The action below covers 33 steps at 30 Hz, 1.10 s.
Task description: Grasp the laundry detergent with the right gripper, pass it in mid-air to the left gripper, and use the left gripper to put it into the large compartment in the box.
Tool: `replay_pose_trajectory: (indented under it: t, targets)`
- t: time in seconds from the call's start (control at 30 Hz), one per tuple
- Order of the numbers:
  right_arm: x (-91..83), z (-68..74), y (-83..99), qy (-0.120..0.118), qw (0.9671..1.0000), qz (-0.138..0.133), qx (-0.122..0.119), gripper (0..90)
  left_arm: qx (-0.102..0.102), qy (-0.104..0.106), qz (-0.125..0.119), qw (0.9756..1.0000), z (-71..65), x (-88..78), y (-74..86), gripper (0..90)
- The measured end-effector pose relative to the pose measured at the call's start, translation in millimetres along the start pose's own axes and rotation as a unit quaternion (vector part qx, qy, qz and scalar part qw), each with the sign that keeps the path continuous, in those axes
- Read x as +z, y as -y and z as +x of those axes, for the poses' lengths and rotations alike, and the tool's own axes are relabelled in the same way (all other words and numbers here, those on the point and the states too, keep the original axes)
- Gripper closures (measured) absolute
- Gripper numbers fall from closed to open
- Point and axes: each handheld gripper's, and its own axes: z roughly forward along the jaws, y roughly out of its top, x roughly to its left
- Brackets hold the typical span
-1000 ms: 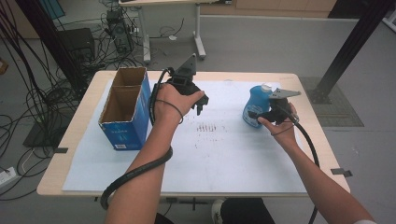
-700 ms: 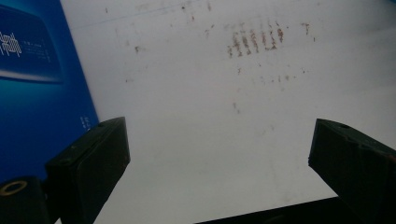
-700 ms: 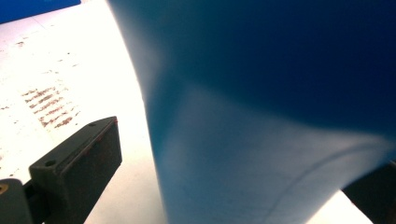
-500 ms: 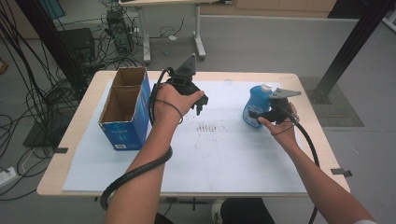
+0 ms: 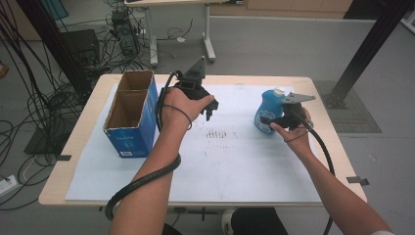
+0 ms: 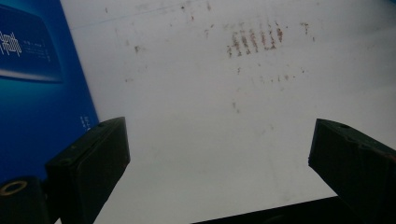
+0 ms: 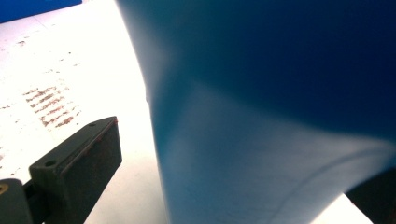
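Right tongs [image 5: 266,119] straddle bottle [image 5: 268,110] near table edge [image 5: 320,115].

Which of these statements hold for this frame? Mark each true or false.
1. The blue bottle sits between the right gripper's fingers. True.
2. The left gripper is shut on the cardboard box. False: its fingers stand wide apart over the white mat, holding nothing.
3. The cardboard box stands at the table's left side. True.
4. The bottle lies inside the box. False: it stands on the mat at the right.
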Motion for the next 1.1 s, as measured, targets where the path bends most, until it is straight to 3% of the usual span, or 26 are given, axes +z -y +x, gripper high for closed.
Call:
replay_pose_trajectory:
  t: [0.7, 1.1]
  targets:
    - [1.5, 1.5, 0.6, -0.004, 1.0000, 0.005, -0.002, 1.8, -0.002, -0.004, -0.001, 1.0000, 1.8, -0.8, 1.3, 5.7]
    - [1.1, 1.6, 0.2, -0.002, 1.0000, 0.006, -0.006, 6.6, -0.002, -0.004, -0.002, 1.0000, 3.0, -1.8, 1.1, 5.8]
